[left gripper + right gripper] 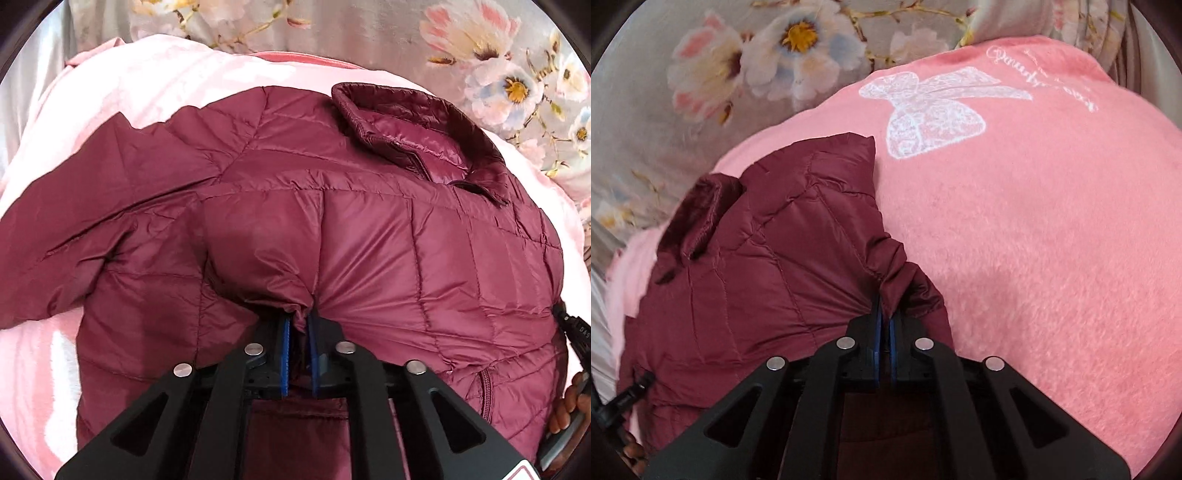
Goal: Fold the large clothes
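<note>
A dark red puffy jacket point(332, 229) lies spread on a pink blanket point(155, 81). The blanket lies on a sheet point(480, 40) with big flowers.

In the left view, the jacket fills most of the picture. Its collar point(417, 136) is at about 1 o'clock, and one sleeve point(92, 206) reaches out toward 9 o'clock. The left gripper point(298, 325) comes in from 6 o'clock. Its blue pads point(285, 354) are pinched on a bunched fold of the jacket, and the cloth puckers around them. At 4 o'clock, at the edge, part of the other tool and a hand point(570, 406) show.

In the right view, the jacket point(768, 258) sits at 8 o'clock, with its collar point(701, 214) at 9 o'clock. The right gripper point(885, 317) comes in from 6 o'clock. Its pads point(877, 332) are squeezed nearly together on the jacket's gathered edge. The blanket point(1034, 240) fills the side from 1 to 5 o'clock, and a white bow point(931, 114) is stitched on it at 12 o'clock.
</note>
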Motion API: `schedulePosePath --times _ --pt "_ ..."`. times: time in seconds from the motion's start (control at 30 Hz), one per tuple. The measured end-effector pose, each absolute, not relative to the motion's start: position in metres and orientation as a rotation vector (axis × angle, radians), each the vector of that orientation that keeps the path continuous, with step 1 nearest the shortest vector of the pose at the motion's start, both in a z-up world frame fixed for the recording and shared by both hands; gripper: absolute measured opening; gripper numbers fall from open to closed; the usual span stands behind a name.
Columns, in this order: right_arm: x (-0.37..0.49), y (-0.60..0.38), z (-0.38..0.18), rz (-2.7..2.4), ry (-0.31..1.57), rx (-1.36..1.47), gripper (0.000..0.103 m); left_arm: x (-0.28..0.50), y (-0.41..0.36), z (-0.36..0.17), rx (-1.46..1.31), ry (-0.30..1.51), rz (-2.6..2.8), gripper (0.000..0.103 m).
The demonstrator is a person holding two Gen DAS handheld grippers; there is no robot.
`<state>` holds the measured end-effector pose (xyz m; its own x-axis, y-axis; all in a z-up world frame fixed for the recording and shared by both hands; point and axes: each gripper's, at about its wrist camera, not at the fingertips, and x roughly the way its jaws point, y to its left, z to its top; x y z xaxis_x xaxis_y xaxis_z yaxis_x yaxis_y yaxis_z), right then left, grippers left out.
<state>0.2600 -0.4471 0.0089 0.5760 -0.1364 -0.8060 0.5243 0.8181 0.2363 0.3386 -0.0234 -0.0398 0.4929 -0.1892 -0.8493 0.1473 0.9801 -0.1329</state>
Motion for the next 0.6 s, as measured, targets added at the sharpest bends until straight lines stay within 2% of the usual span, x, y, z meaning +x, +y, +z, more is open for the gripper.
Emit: schedulePosePath --times 0.17,0.23,0.27,0.3,0.43,0.6 --pt "0.232 -0.435 0.053 -0.467 0.801 0.418 0.01 0.322 -0.004 -0.008 -0.036 0.986 -0.161 0.029" --pt "0.231 -0.422 0.076 -0.425 0.75 0.399 0.02 0.317 -0.006 0.014 -0.014 0.926 -0.143 0.034" --pt "0.235 -0.411 0.084 -0.393 0.737 0.384 0.029 0.315 -0.01 0.024 -0.012 0.901 -0.155 0.042" --pt "0.24 -0.401 0.089 -0.365 0.737 0.365 0.037 0.315 -0.015 0.032 -0.014 0.887 -0.171 0.045" --pt "0.272 -0.346 0.077 -0.256 0.782 0.235 0.036 0.312 -0.054 0.034 0.027 0.877 -0.264 0.048" --pt "0.289 -0.314 0.036 -0.205 0.892 0.186 0.035 0.321 -0.088 -0.012 0.062 0.963 -0.275 0.048"
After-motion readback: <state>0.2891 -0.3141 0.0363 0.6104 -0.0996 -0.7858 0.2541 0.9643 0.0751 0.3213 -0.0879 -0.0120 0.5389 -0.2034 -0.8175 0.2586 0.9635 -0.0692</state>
